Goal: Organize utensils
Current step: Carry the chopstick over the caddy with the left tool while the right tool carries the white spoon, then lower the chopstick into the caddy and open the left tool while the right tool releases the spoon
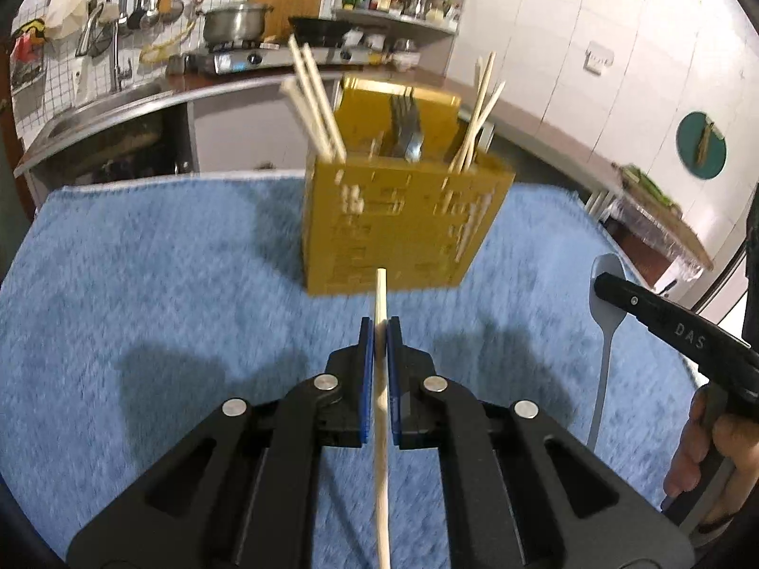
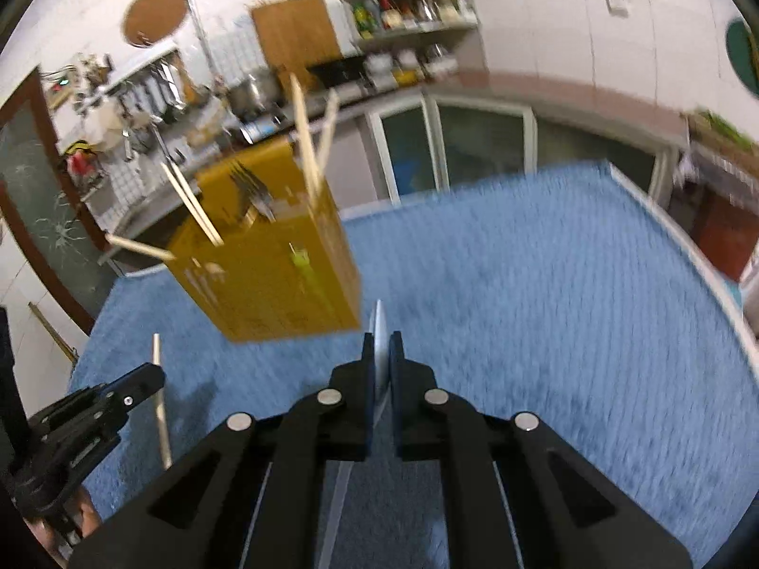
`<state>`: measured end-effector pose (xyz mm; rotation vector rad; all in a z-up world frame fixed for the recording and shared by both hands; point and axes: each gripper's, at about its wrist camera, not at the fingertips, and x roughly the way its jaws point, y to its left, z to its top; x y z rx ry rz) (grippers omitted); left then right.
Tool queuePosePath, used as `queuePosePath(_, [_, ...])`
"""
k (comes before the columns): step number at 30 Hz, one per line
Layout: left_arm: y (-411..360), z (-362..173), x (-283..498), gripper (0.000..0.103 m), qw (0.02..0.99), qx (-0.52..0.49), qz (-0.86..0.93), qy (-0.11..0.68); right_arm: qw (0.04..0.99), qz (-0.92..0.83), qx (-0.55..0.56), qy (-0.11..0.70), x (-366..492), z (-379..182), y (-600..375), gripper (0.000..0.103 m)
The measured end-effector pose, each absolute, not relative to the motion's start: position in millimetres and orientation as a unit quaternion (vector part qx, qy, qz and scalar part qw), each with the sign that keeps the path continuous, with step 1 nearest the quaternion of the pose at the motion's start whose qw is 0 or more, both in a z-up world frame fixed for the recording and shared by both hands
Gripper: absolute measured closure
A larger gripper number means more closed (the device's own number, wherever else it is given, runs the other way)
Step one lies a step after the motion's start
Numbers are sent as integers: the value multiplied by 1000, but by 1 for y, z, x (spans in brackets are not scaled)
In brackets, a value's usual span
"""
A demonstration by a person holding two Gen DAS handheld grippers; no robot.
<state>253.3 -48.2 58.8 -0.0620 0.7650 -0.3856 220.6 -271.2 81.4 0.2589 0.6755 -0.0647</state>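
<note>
A yellow perforated utensil holder (image 1: 403,218) stands on the blue towel (image 1: 166,284), with chopsticks (image 1: 315,104) and forks (image 1: 405,128) in its compartments. My left gripper (image 1: 379,332) is shut on a single wooden chopstick (image 1: 382,426), held in front of the holder. My right gripper (image 2: 379,346) is shut on a pale grey spoon (image 2: 378,332), held above the towel to the right of the holder (image 2: 270,265). In the left wrist view the spoon (image 1: 607,294) and the right gripper (image 1: 602,282) show at the right. The left gripper (image 2: 152,374) with its chopstick (image 2: 160,408) shows at the lower left of the right wrist view.
The towel covers a round table (image 2: 688,256). Behind it runs a kitchen counter with a sink (image 1: 95,109), a stove with a pot (image 1: 237,23), and shelves of bottles (image 1: 398,0). A side table (image 1: 659,208) stands at the right.
</note>
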Motion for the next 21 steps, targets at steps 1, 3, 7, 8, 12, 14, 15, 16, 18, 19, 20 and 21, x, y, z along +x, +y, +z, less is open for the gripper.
queuePosePath(1, [-50, 64, 256, 99, 911, -33, -190, 365, 942, -24, 118, 314, 221, 90, -270, 98])
queuePosePath(3, [-51, 73, 262, 99, 912, -39, -197, 357, 952, -22, 103, 287, 220, 103, -269, 97])
queuePosePath(7, [-55, 99, 271, 99, 922, -47, -205, 326, 971, -11, 78, 225, 222, 131, -267, 97])
queuePosePath(8, [-55, 105, 273, 99, 924, -49, -207, 318, 975, -11, 72, 211, 223, 138, -265, 97])
queuePosePath(12, [-55, 141, 278, 99, 938, -49, -209, 271, 986, -6, 54, 155, 231, 161, -264, 97])
queuePosePath(14, [-53, 159, 282, 99, 944, -53, -208, 251, 989, -3, 52, 136, 238, 170, -263, 97])
queuePosePath(15, [-51, 167, 283, 99, 946, -56, -208, 242, 991, -2, 50, 125, 241, 174, -262, 97])
queuePosePath(16, [-50, 175, 285, 99, 948, -58, -208, 234, 992, -1, 48, 115, 245, 177, -260, 97])
queuePosePath(18, [-49, 195, 289, 99, 954, -61, -205, 211, 995, 1, 42, 94, 254, 186, -258, 97])
queuePosePath(19, [-49, 203, 291, 99, 957, -59, -203, 201, 996, 2, 37, 86, 258, 189, -257, 97])
queuePosePath(20, [-51, 211, 293, 99, 959, -54, -201, 192, 997, 3, 29, 77, 263, 193, -255, 97])
queuePosePath(21, [-52, 219, 297, 99, 963, -48, -196, 181, 997, 1, 23, 70, 269, 195, -253, 97])
